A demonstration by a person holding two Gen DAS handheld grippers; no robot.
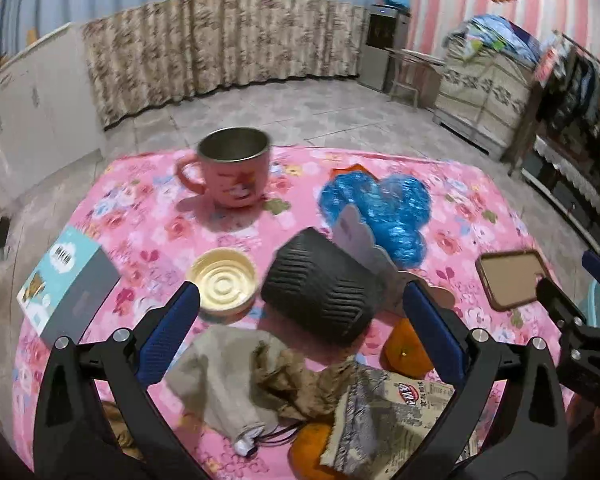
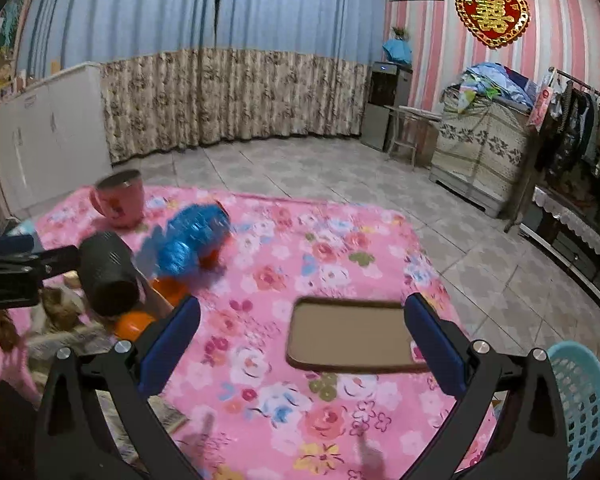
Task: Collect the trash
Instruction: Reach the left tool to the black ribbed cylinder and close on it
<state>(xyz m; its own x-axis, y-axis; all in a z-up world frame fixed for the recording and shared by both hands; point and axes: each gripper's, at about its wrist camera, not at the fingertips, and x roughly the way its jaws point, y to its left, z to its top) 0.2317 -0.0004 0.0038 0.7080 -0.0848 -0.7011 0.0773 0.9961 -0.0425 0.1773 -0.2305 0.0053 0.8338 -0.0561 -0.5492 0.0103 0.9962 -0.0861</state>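
Left gripper (image 1: 300, 308) hovers with jaws spread wide over a litter cluster at the near edge of the desk (image 1: 140, 208), which is draped in a pink floral cloth. Below it lie crumpled brown paper (image 1: 296, 384), soft and creased, a limp grey pouch (image 1: 224, 376) with a cord, and a printed wrapper (image 1: 384, 412), flat and glossy. Beside these: a ribbed black cup (image 1: 320, 284) on its side, two smooth oranges (image 1: 408, 348), a shallow cream lid (image 1: 224, 280), and a crinkled blue plastic bag (image 1: 380, 208). Right gripper (image 2: 300, 336), likewise spread and empty, hangs above a rounded, brown-cased phone (image 2: 348, 336); a perforated light-blue basket (image 2: 580, 400), probably the bin, stands off the desk's right corner. Suggested technique: descend on the crumpled paper's raised ridge, pinch across the folds rather than the flat sheet, and avoid the pouch's cord. Thin film and paper compress readily, so close fully before lifting.
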